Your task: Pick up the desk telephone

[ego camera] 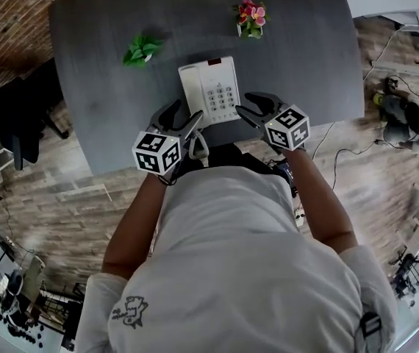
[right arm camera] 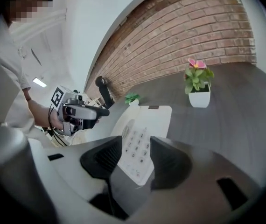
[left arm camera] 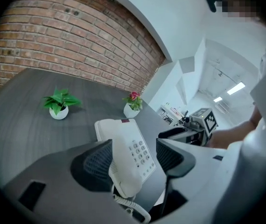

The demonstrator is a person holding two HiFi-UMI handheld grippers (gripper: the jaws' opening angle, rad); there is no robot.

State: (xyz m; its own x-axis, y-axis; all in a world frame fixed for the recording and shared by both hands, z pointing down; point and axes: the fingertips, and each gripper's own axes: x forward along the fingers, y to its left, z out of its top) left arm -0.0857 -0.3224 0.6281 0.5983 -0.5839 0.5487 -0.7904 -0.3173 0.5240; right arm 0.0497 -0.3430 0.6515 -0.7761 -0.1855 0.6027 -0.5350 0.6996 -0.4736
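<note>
Left gripper (ego camera: 182, 118) and right gripper (ego camera: 248, 104) flank the desk telephone (ego camera: 211, 90) at the table's (ego camera: 99, 72) near edge. Jaws are spread and grip nothing, likely set up for a two-sided lift.

In the head view the person's head and shoulders (ego camera: 246, 271) cover the middle of the desk's (ego camera: 106, 65) near edge, and the picture's top cuts off its far edge. The left tool (ego camera: 182, 118) overlaps the desk telephone's (ego camera: 211, 90) near left corner. In the left gripper view one jaw hides part of the handset's (left arm camera: 122, 171) side, and the coiled cord (left arm camera: 130, 209) runs out of sight behind the tool. The right tool's (ego camera: 256, 106) jaws cover the telephone's near end in the right gripper view. The print on the keys (left arm camera: 140, 154) is too small to read.
</note>
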